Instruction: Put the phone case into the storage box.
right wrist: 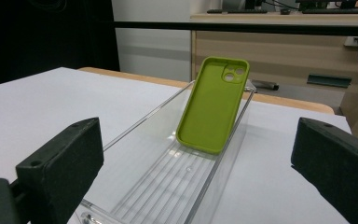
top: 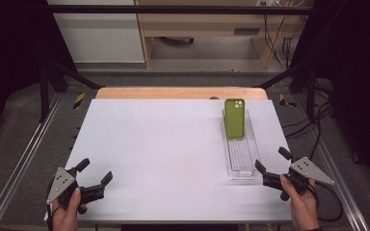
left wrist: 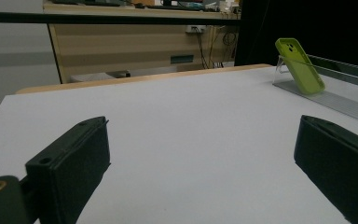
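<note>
A green phone case [top: 234,118] [right wrist: 213,108] [left wrist: 300,65] leans tilted against the far end of a long clear plastic tray [top: 241,156] [right wrist: 168,184] [left wrist: 340,100] on the right side of the white table. My right gripper [top: 271,162] [right wrist: 200,163] is open at the tray's near end, with its jaws spread on either side of the tray and nothing between them. At the table's near left corner my left gripper [top: 95,171] [left wrist: 200,154] is open and empty, far from the tray.
The white tabletop [top: 164,154] has a wooden edge [top: 173,92] at its far side. Metal rails [top: 24,163] run along both sides of the table. Beyond it stand a wooden desk [top: 207,29] and hanging cables [top: 279,43].
</note>
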